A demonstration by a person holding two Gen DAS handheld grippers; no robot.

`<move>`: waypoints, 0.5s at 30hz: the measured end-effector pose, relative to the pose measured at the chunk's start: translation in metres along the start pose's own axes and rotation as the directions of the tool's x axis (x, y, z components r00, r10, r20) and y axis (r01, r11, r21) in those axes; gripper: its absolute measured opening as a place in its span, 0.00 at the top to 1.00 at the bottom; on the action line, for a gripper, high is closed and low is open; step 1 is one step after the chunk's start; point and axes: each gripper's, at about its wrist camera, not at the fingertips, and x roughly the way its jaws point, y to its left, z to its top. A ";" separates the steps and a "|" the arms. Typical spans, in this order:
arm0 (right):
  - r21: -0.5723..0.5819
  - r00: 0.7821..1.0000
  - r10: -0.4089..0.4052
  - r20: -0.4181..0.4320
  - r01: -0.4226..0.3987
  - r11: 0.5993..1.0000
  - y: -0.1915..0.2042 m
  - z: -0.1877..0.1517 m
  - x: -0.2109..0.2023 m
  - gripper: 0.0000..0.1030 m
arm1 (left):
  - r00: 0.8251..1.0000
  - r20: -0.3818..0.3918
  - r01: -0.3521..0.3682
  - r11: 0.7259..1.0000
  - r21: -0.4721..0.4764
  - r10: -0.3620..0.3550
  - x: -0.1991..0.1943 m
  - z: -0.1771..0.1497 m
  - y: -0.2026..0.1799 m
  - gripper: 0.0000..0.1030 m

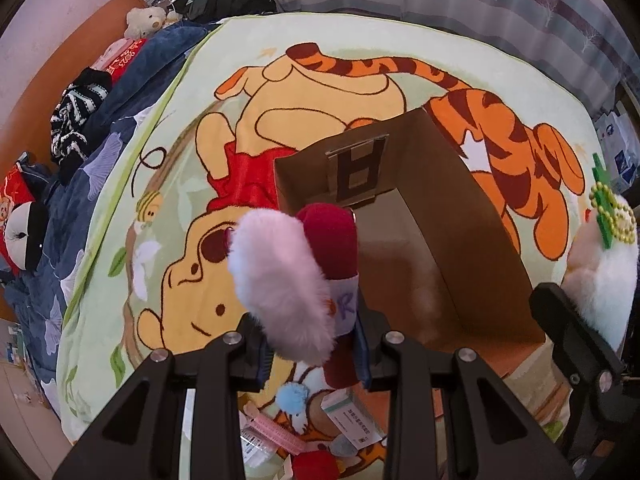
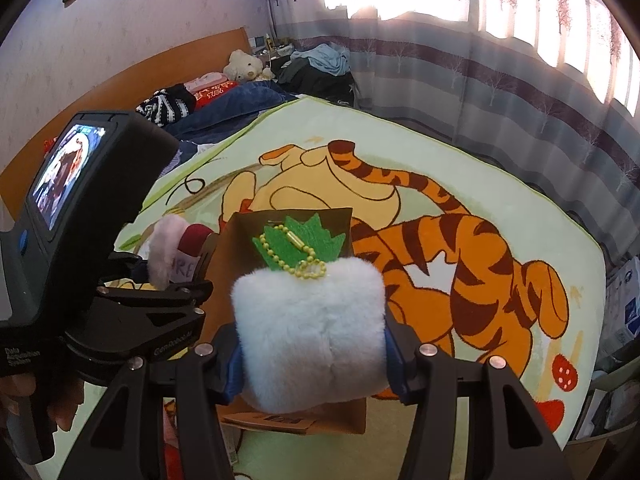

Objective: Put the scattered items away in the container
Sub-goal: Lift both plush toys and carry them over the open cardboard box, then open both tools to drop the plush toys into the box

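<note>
An open brown paper bag (image 1: 424, 216) stands on a cartoon blanket (image 1: 320, 92). My left gripper (image 1: 316, 354) is shut on a pink furry and dark red plush toy (image 1: 288, 280), held over the bag's near left rim. My right gripper (image 2: 312, 364) is shut on a white fluffy plush (image 2: 308, 328) with a green felt leaf and yellow bead chain (image 2: 298, 246), held above the bag (image 2: 288, 424). In the left wrist view that white plush (image 1: 604, 276) shows at the right edge. In the right wrist view the left gripper (image 2: 168, 280) is to the left.
Below the left gripper, small items lie on the blanket: a green-and-white box (image 1: 348, 416), a pink comb (image 1: 276, 432), a blue pompom (image 1: 292, 398) and a red thing (image 1: 316, 466). Dark bedding (image 1: 132, 92), a teddy bear (image 2: 244, 65) and clothes lie further along the bed. Curtains (image 2: 500, 80) hang behind.
</note>
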 end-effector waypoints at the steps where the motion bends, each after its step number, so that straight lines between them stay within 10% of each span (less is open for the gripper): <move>1: -0.003 1.000 -0.001 -0.001 0.001 1.000 0.000 0.000 0.001 0.46 | 1.000 -0.001 0.001 1.000 0.000 -0.001 0.001 0.000 0.000 0.69; 15: -0.016 1.000 -0.002 -0.011 0.002 1.000 -0.001 -0.002 0.007 0.46 | 0.999 0.019 0.034 0.997 0.066 -0.035 0.006 0.003 -0.008 0.59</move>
